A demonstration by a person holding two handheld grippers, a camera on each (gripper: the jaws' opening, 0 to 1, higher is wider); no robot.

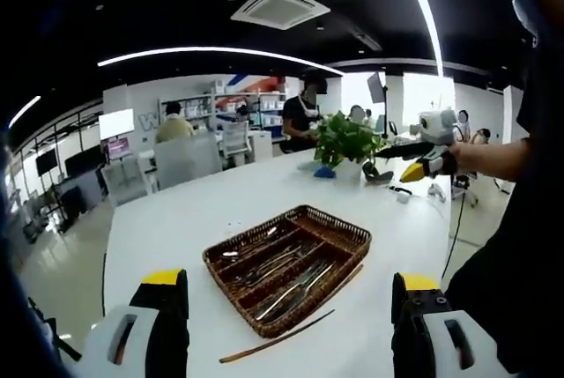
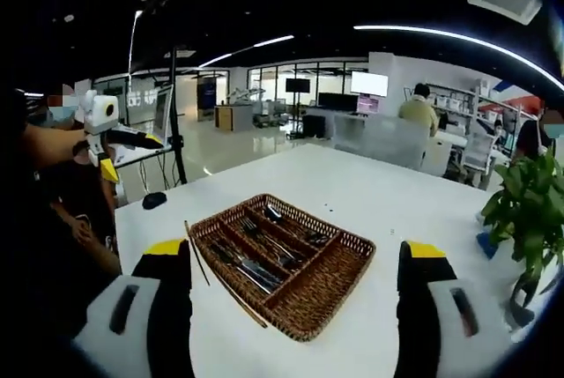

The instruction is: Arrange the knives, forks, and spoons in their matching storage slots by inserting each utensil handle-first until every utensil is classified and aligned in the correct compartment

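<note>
Both tongs gape wide, empty, above the wicker tray (image 1: 348,230) of cutlery (image 1: 282,272); the left gripper view reveals a loose stick (image 1: 278,340) on the desk (image 1: 176,219).

Opposite, raised views sharing wicker tray (image 1: 291,265)

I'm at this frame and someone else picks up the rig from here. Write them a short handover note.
Left gripper: open, holding nothing, raised above the table's near edge.
Right gripper: open, holding nothing, also raised above the table.
Wicker tray: on the white table, its compartments holding the metal utensils; too small to tell knives, forks and spoons apart.
A thin brown stick lies on the table beside the tray.
Done: utensils lie in the tray. Left: check sorting and alignment up close.
</note>
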